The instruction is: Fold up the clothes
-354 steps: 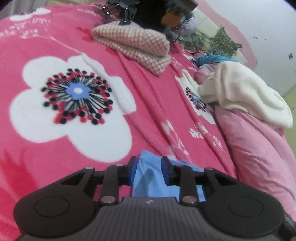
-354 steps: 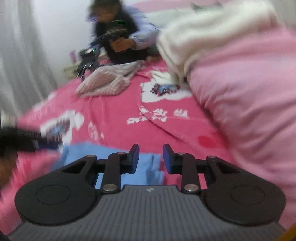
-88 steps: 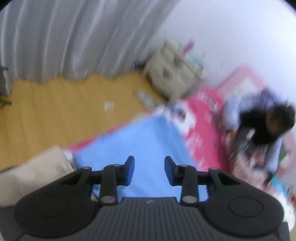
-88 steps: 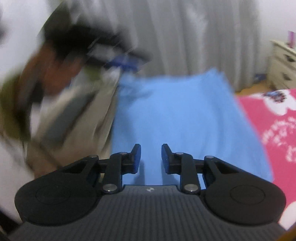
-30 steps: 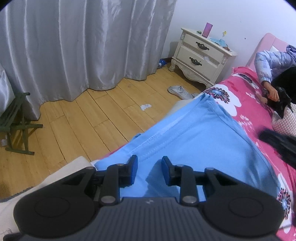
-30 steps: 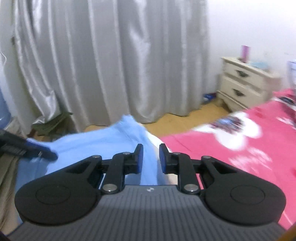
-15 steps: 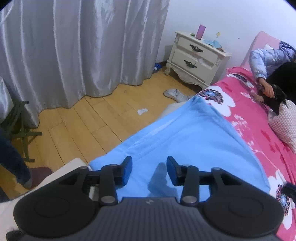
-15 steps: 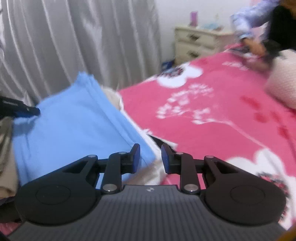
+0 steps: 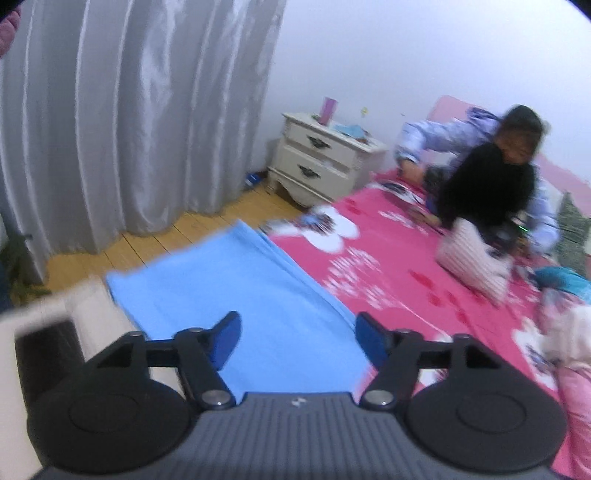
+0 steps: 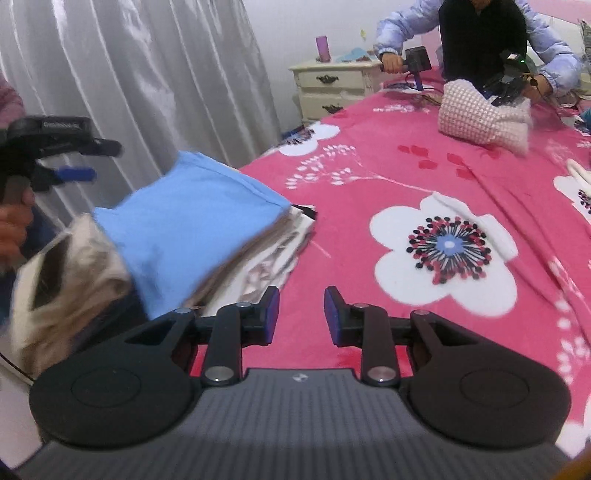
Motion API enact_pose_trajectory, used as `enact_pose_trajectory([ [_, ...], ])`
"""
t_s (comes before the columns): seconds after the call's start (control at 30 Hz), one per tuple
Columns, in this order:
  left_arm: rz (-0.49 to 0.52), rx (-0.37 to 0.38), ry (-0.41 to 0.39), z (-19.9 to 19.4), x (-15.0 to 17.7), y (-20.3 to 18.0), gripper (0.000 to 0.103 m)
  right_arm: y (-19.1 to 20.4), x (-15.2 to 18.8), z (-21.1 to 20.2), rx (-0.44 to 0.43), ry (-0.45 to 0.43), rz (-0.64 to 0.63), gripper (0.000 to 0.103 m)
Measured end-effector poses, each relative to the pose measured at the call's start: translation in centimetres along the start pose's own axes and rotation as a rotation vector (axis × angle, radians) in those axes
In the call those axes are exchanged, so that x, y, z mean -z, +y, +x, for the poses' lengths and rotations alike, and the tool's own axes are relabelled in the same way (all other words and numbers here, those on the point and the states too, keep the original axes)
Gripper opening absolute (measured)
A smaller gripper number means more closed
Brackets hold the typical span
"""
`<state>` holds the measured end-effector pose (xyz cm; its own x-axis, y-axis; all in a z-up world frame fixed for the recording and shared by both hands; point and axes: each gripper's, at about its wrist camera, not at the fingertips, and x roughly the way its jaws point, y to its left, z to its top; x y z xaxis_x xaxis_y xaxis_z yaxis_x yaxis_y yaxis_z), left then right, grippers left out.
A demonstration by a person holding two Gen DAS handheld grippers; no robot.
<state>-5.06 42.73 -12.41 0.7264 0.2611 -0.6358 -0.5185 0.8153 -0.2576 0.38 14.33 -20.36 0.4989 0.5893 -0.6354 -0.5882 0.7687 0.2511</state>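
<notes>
A folded blue garment [image 9: 255, 295] [image 10: 184, 221] lies on top of a stack of folded clothes [image 10: 258, 258] at the bed's corner. My left gripper [image 9: 299, 332] hangs above its near end. Its jaws are opening wide and the cloth lies below them, not pinched. In the right wrist view that left gripper [image 10: 99, 160] shows at the far left, held by a hand, just off the stack. My right gripper [image 10: 301, 314] is over the pink flowered blanket [image 10: 369, 184], to the right of the stack. Its jaws are opening with nothing between them.
Another person [image 10: 480, 33] sits at the far end of the bed with two grippers on a pink checked garment [image 10: 476, 118]. A cream nightstand [image 9: 321, 162], grey curtains [image 9: 129, 110] and wooden floor [image 9: 192, 225] lie beyond the corner. A cream garment [image 9: 569, 332] sits at the right.
The left jaws have spread wide off the blue garment and the gripper has risen and drawn back. The right gripper has swung away from the stack to over the pink blanket.
</notes>
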Motion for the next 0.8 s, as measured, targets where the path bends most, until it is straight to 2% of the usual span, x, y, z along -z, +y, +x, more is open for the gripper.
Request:
enact_pose_trajectory([
  [0.03,-0.003,0.015,0.015,-1.0,1.1,-0.6,0.079,0.1,0.3,-1.0,-0.007,-0.007,0.02,0.035],
  [0.1,0.001,0.033,0.041,-2.6,3.3,-1.2,0.086,0.5,1.0,-3.0,-0.019,-0.012,0.048,0.051],
  [0.13,0.005,0.043,0.046,-3.3,4.5,-1.5,0.091,0.7,1.5,-3.7,-0.016,-0.016,0.049,0.053],
  [0.27,0.06,0.035,0.04,-5.6,8.5,-2.3,0.095,1.9,3.7,-5.4,-0.002,-0.014,0.01,0.058],
  [0.4,0.092,0.005,0.052,-7.9,10.4,-2.7,0.096,2.9,5.1,-5.7,0.032,-0.016,0.003,0.066],
  [0.47,0.096,0.01,0.069,-9.0,10.3,-2.6,0.096,3.4,5.1,-6.0,0.046,-0.008,0.029,0.068],
  [0.57,0.137,-0.018,0.025,-11.8,8.9,-2.8,0.099,4.2,4.2,-7.7,0.068,-0.013,0.046,0.077],
  [0.6,0.158,-0.037,0.013,-12.8,8.1,-3.0,0.101,4.6,3.8,-8.4,0.076,-0.019,0.043,0.082],
  [0.73,0.254,-0.112,0.008,-16.6,4.9,-4.4,0.102,6.9,1.3,-12.5,0.112,-0.034,0.003,0.085],
  [0.8,0.31,-0.148,-0.008,-18.7,3.2,-5.1,0.102,8.3,-0.1,-14.9,0.144,-0.044,-0.034,0.093],
])
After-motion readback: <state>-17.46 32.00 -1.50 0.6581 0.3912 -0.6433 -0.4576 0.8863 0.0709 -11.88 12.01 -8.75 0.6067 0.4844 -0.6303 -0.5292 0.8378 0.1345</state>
